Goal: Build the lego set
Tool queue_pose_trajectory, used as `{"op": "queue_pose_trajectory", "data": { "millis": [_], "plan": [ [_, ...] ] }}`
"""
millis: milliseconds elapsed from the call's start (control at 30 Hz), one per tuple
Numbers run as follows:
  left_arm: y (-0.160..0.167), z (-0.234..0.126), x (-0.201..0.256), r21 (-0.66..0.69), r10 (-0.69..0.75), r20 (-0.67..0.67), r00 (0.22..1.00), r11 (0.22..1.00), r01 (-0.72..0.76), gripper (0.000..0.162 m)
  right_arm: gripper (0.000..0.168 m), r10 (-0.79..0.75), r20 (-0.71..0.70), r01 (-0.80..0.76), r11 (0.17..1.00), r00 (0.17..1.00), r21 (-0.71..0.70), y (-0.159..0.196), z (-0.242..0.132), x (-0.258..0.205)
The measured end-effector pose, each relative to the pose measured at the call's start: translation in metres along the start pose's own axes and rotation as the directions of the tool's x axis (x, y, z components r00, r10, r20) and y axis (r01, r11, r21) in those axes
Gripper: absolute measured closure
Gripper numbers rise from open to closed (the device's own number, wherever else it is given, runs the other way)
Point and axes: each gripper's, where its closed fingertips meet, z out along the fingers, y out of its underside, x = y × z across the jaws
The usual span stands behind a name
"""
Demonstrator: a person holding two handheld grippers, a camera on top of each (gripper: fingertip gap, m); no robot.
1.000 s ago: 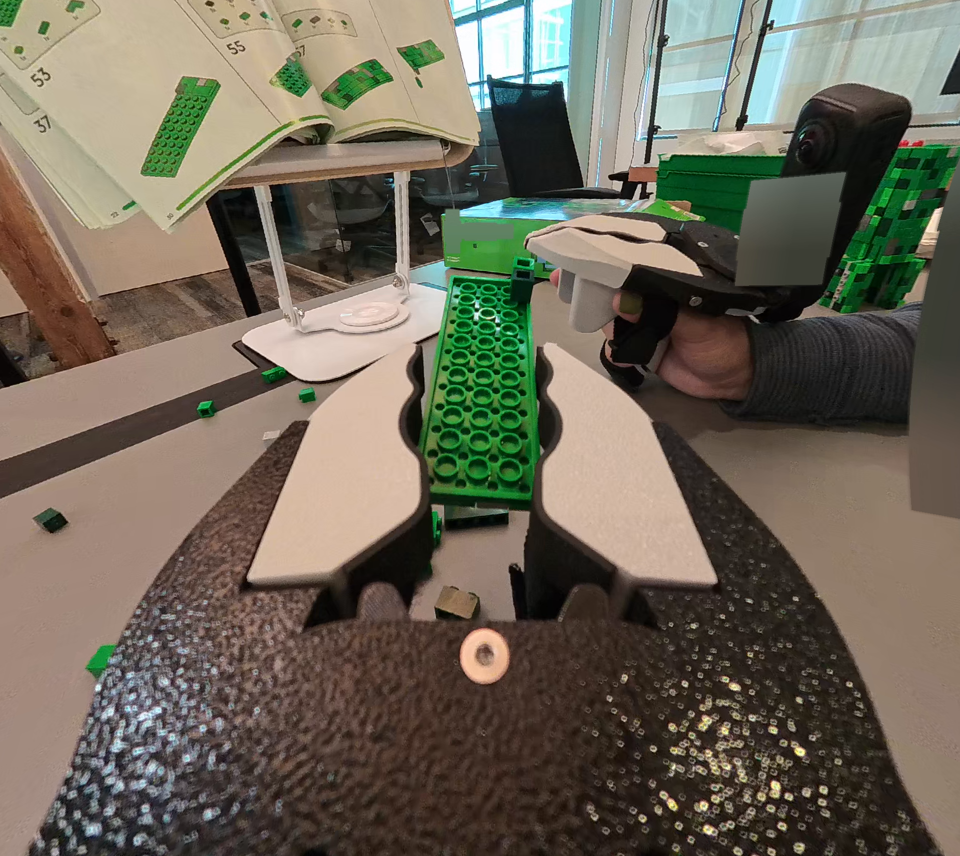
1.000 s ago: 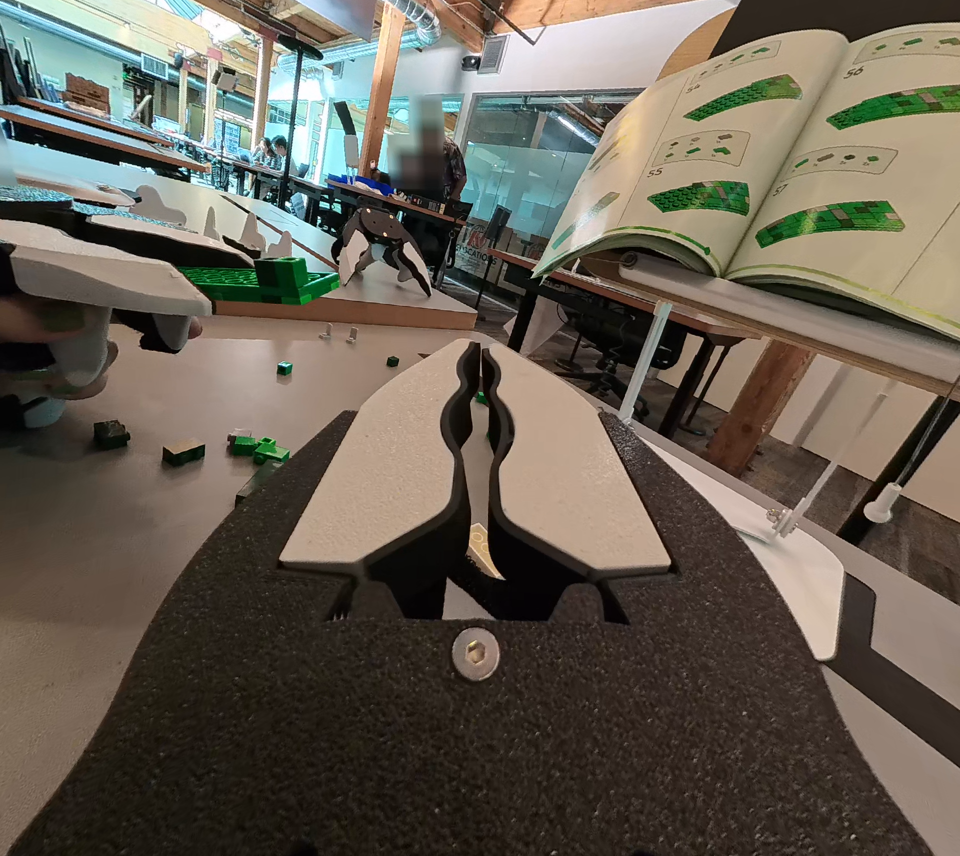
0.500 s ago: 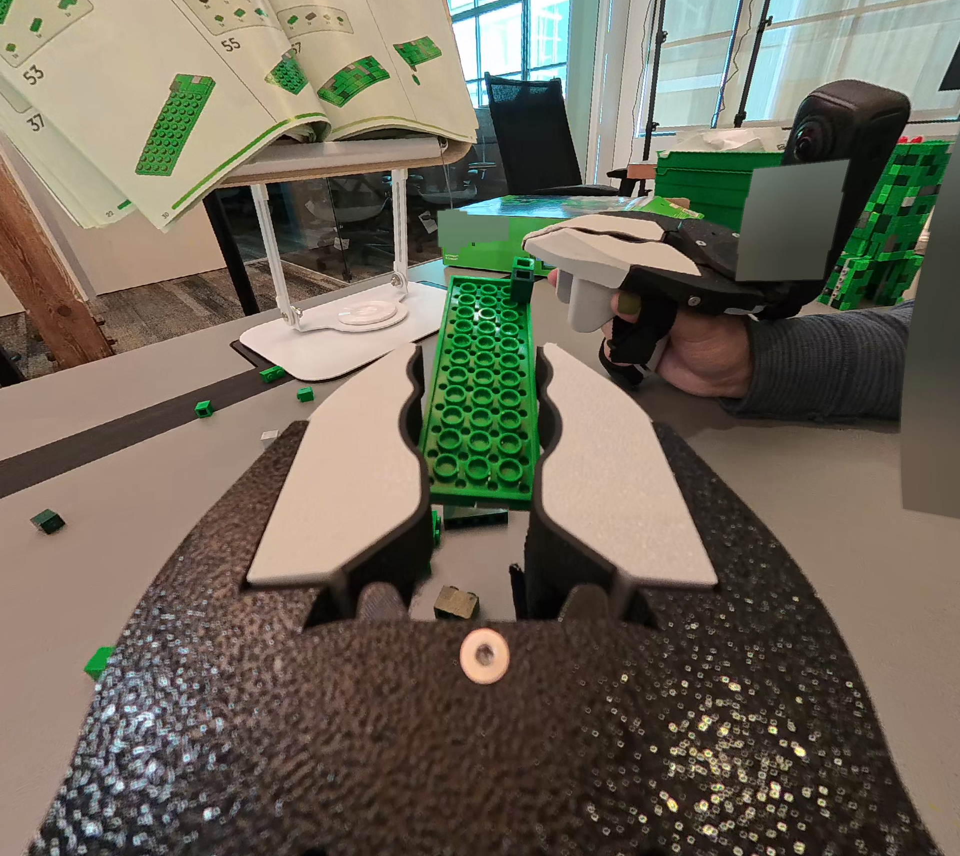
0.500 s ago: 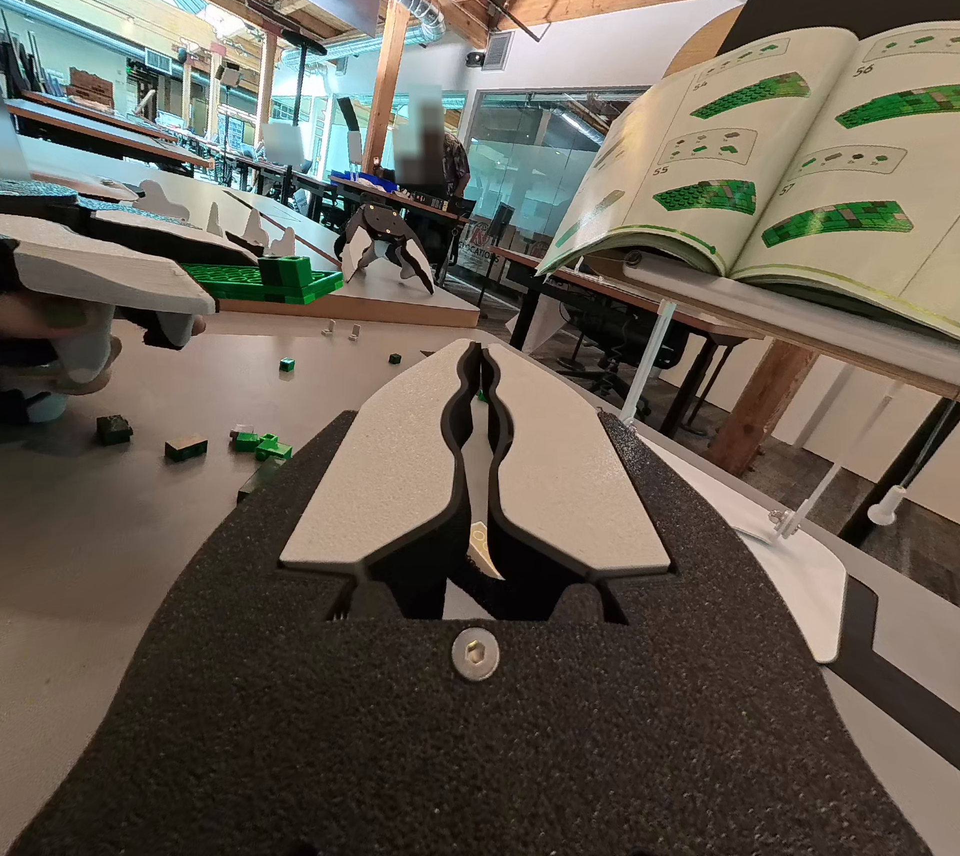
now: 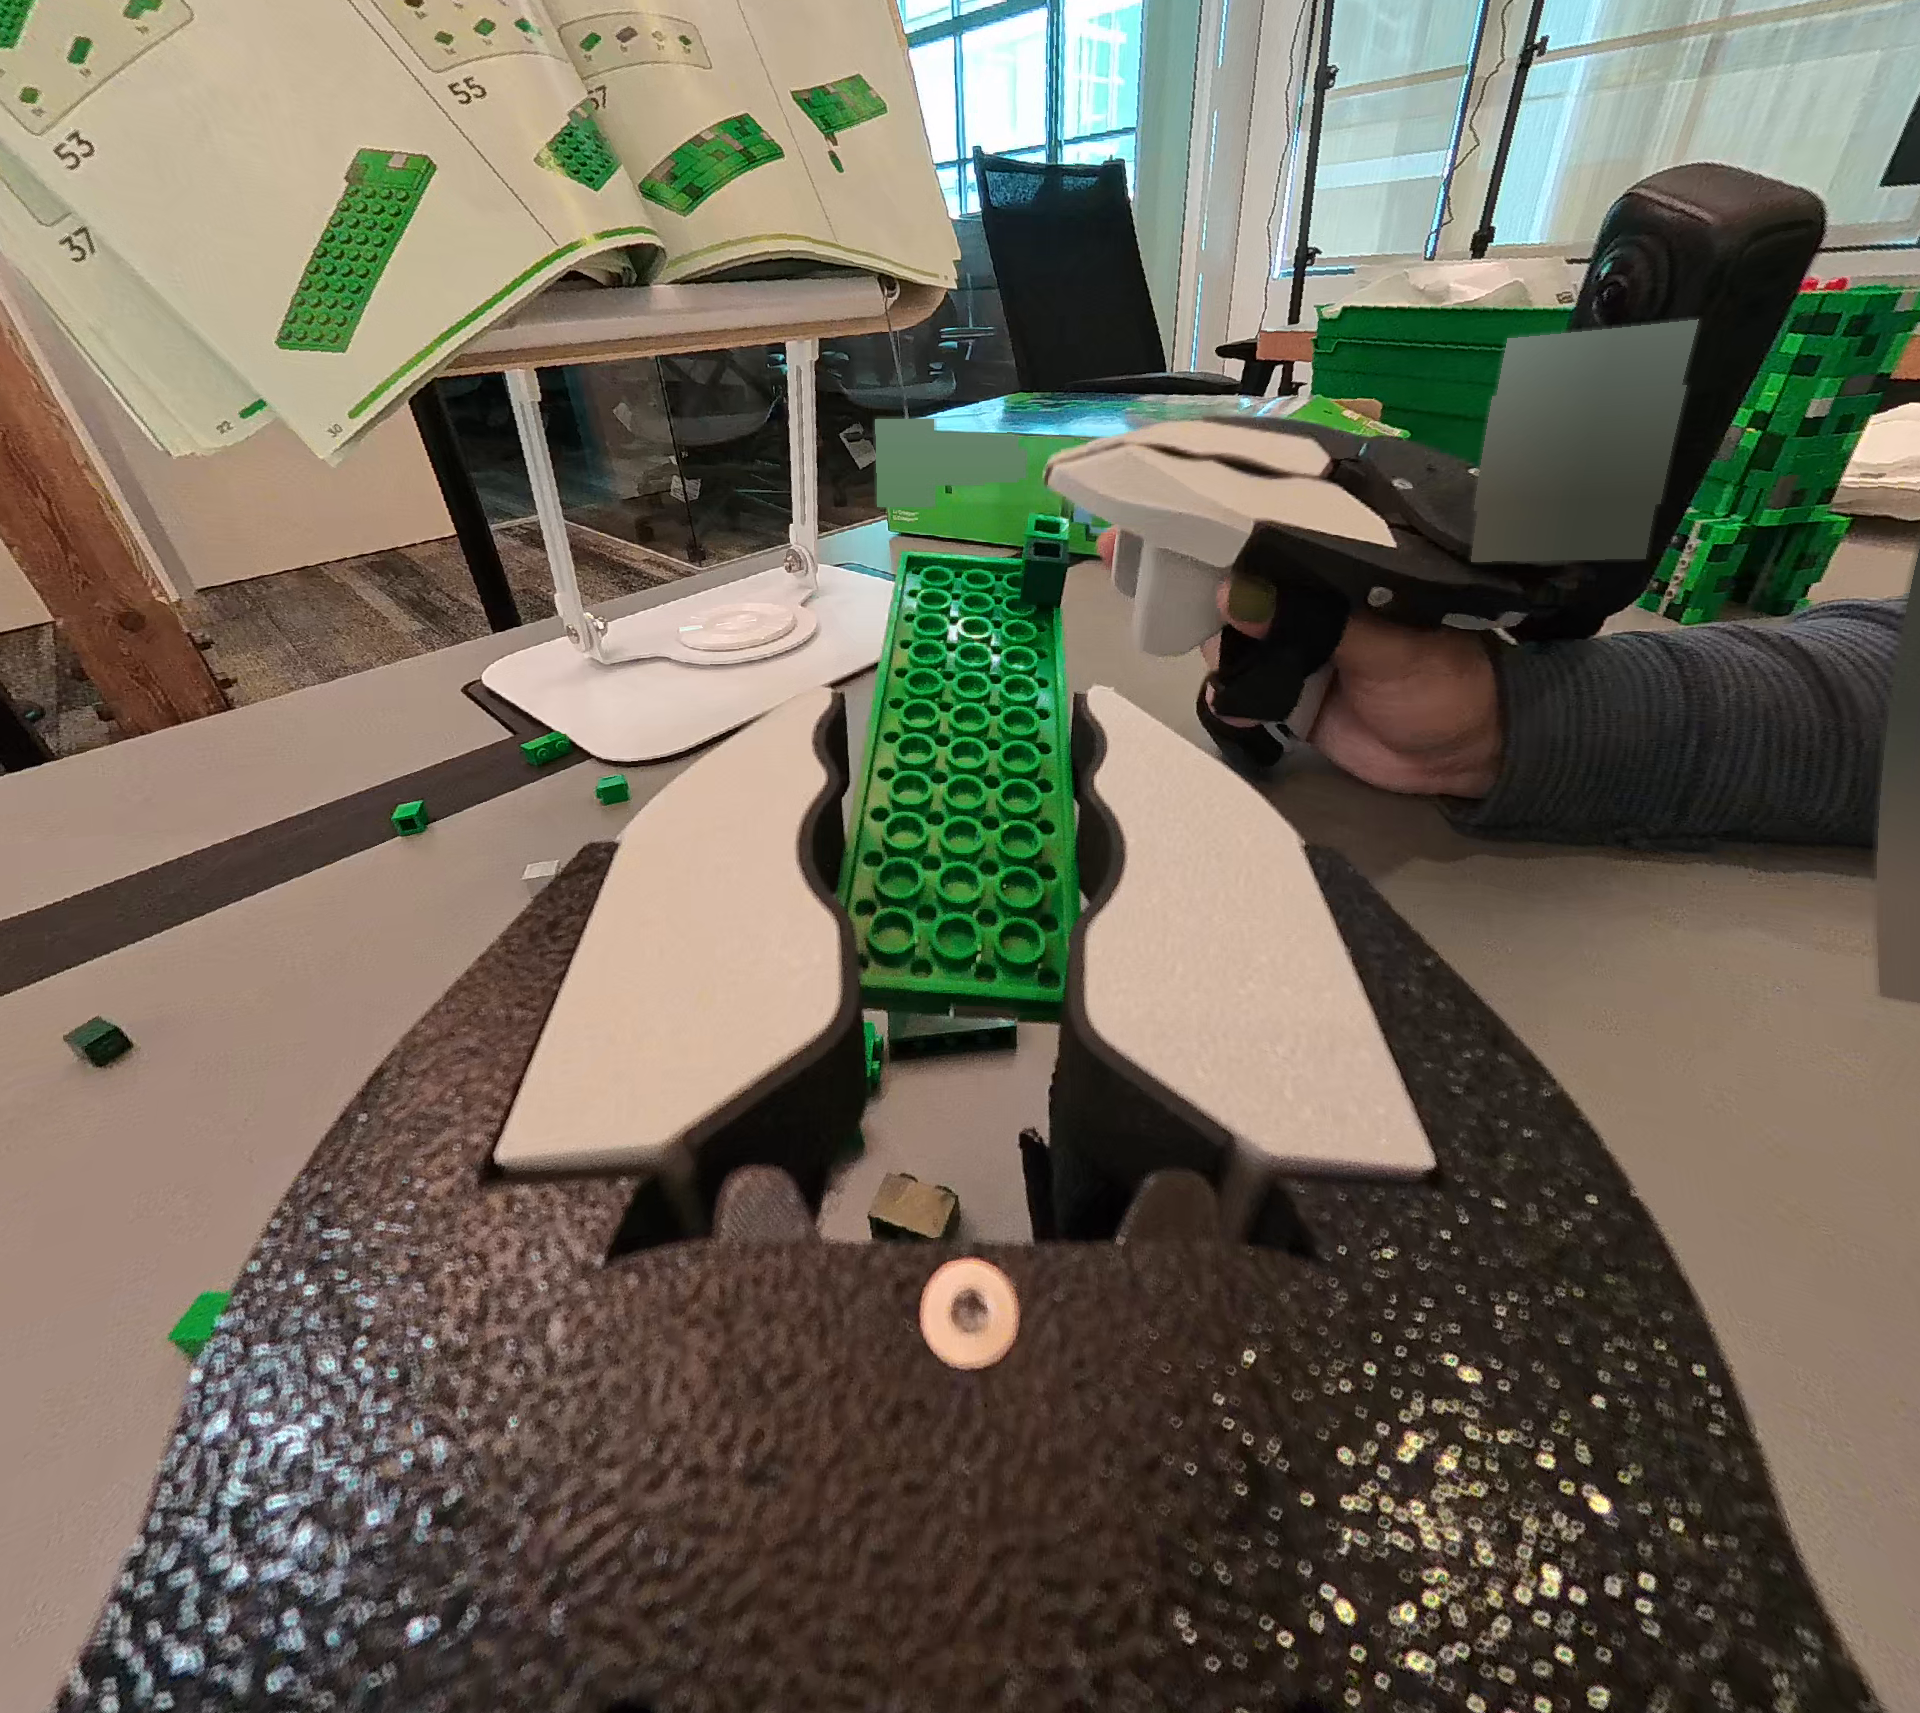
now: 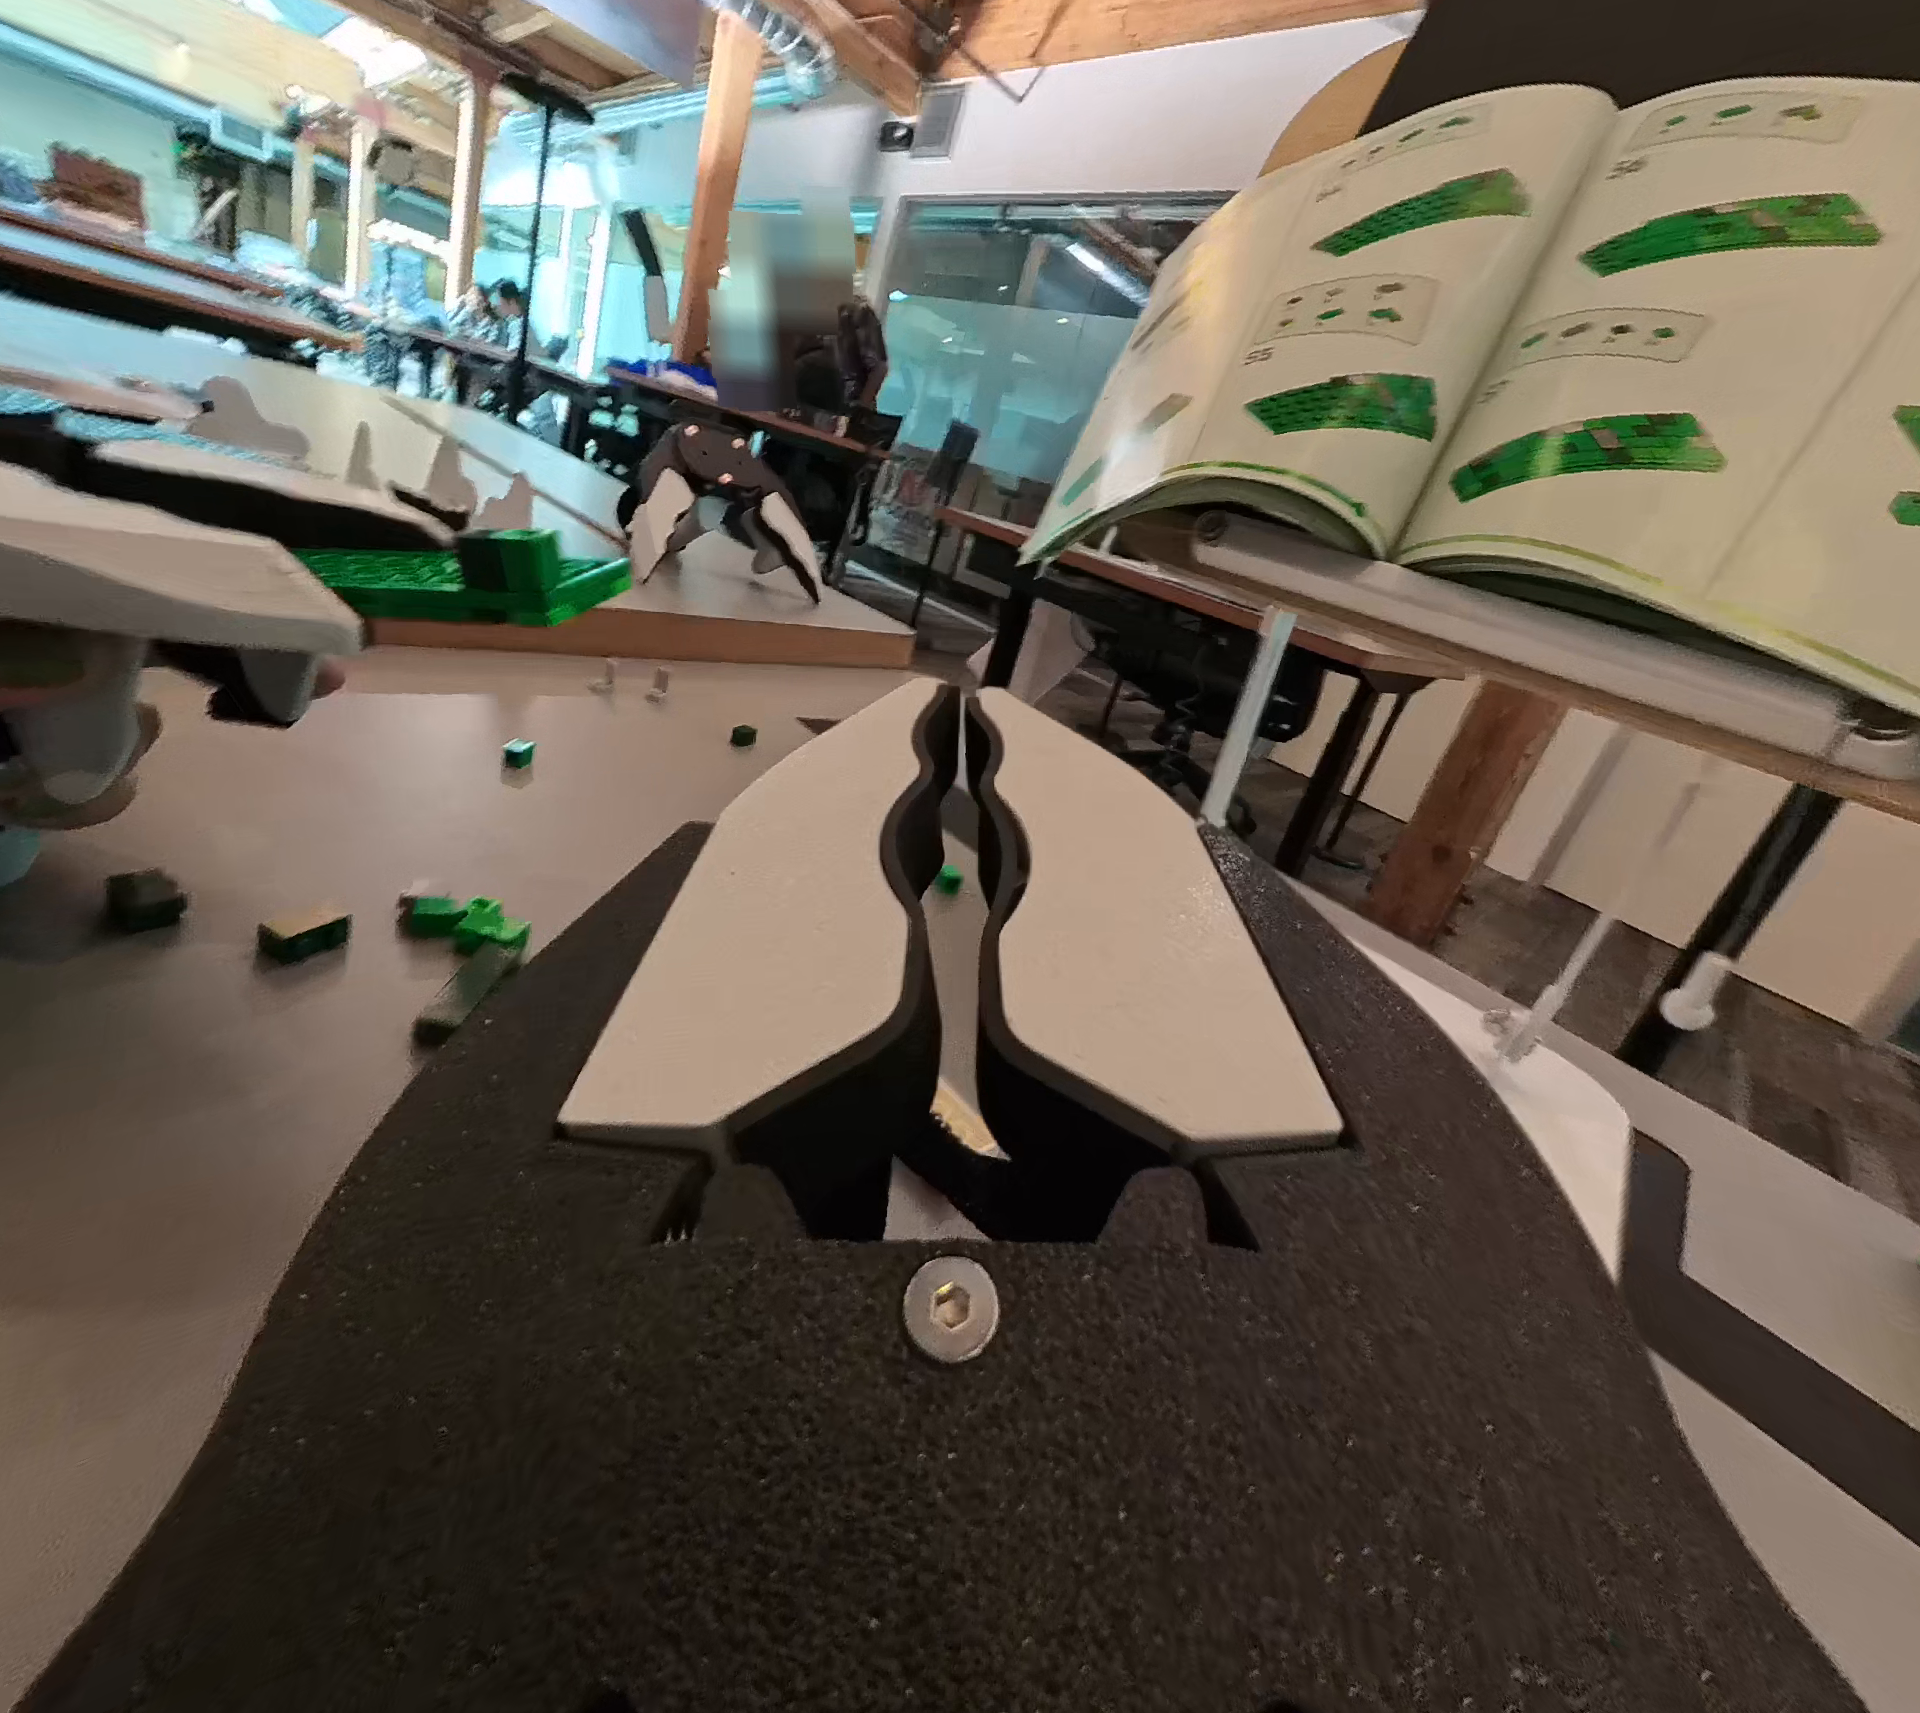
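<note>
My left gripper point(image 5: 961, 707) is shut on a long green studded plate point(image 5: 961, 790) and holds it level above the grey table point(image 5: 1558, 988). A small green brick point(image 5: 1044, 557) stands on the plate's far right corner. My right gripper point(image 5: 1143, 468) is shut and empty, just right of that corner, with a hand on its grip. In the right wrist view its fingertips point(image 6: 961, 697) are nearly together with nothing between them. The plate point(image 6: 416, 577) and the small brick point(image 6: 509, 557) show there at the left.
An open instruction book point(image 5: 468, 53) sits on a white stand point(image 5: 675, 676) at the back left. Loose small bricks point(image 5: 99, 1040) point(image 6: 301, 934) lie scattered on the table. A green box point(image 5: 997, 468) and a built green block model point(image 5: 1797, 468) stand behind. My hands' fingertips stand some 11 cm from each other.
My right gripper has edged slightly toward the plate's far end and its view is now blurred with motion. My left gripper and the plate have stayed put.
</note>
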Motion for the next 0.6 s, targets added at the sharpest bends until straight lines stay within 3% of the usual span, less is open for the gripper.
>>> {"op": "queue_pose_trajectory", "data": {
  "millis": [133, 233, 300, 333, 433, 500, 600],
  "plan": [
    [-0.001, 0.000, -0.002, 0.007, 0.004, 0.016, 1.000, 1.000, -0.004, 0.122, 0.162, 0.086, -0.219, -0.066, 0.993, 0.972, 0.099, -0.015, 0.011, 0.057],
    [-0.001, 0.000, -0.001, 0.005, 0.012, 0.014, 1.000, 1.000, -0.012, 0.122, 0.158, 0.055, -0.392, 0.013, 0.986, 0.918, 0.168, -0.031, 0.022, 0.111],
    [0.000, 0.000, 0.000, 0.003, 0.014, 0.011, 1.000, 1.000, -0.014, 0.122, 0.154, -0.005, -0.559, 0.113, 0.981, 0.829, 0.159, -0.036, 0.017, 0.157],
    [0.000, 0.000, 0.000, 0.001, 0.014, 0.008, 1.000, 1.000, -0.014, 0.122, 0.150, 0.050, -0.621, 0.090, 0.977, 0.782, 0.192, -0.035, 0.011, 0.178],
    [0.000, 0.001, 0.001, -0.004, 0.014, 0.004, 1.000, 1.000, -0.014, 0.122, 0.135, 0.246, -0.675, 0.002, 0.939, 0.696, 0.345, -0.028, -0.003, 0.217],
    [0.001, 0.001, 0.001, -0.007, 0.012, 0.000, 1.000, 1.000, -0.012, 0.122, 0.122, 0.281, -0.688, -0.007, 0.928, 0.669, 0.372, -0.019, -0.004, 0.228],
    [0.001, 0.001, 0.000, -0.007, 0.006, -0.001, 1.000, 1.000, -0.006, 0.122, 0.120, 0.287, -0.684, -0.039, 0.934, 0.671, 0.355, -0.006, 0.004, 0.233]
  ]
}}
